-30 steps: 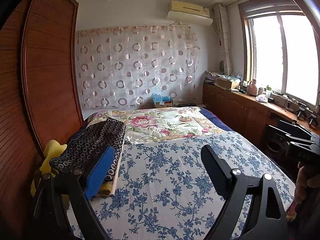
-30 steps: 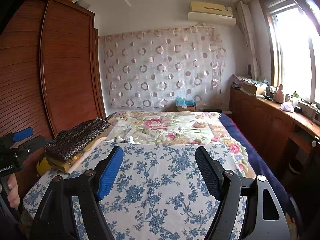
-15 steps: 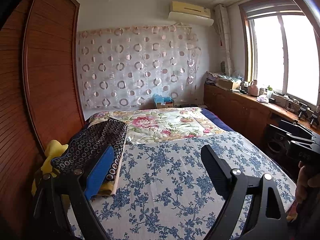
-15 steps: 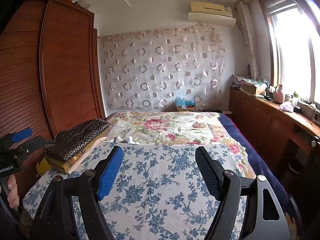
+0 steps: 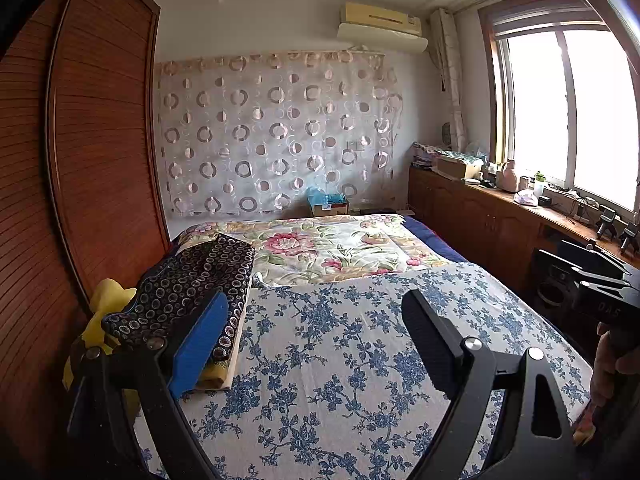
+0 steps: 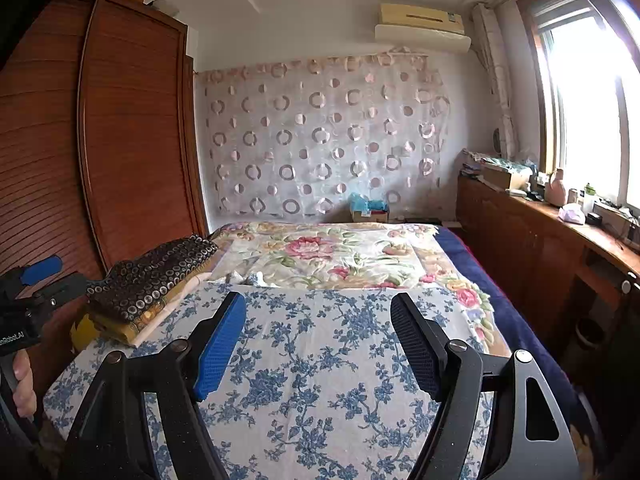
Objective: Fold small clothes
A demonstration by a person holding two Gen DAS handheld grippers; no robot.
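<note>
A bed covered by a blue-flowered white sheet [image 5: 340,352] [image 6: 320,352] fills both views. At its left edge lies a stack of folded cloth: a dark piece with ring pattern [image 5: 192,280] [image 6: 156,276] on top of yellow and cream pieces [image 5: 218,376] [image 6: 120,328]. My left gripper [image 5: 316,320] is open above the sheet, just right of the stack, with nothing between its fingers. My right gripper [image 6: 318,320] is open over the sheet's middle, also empty. Each gripper shows at the edge of the other's view, held by a hand [image 6: 24,384] [image 5: 612,364].
A pink-flowered quilt [image 5: 332,248] [image 6: 320,256] covers the far half of the bed. A wooden wardrobe [image 5: 80,180] stands close on the left. A wooden counter [image 6: 540,248] with small items runs under the window on the right. A small box [image 6: 368,212] sits by the curtain.
</note>
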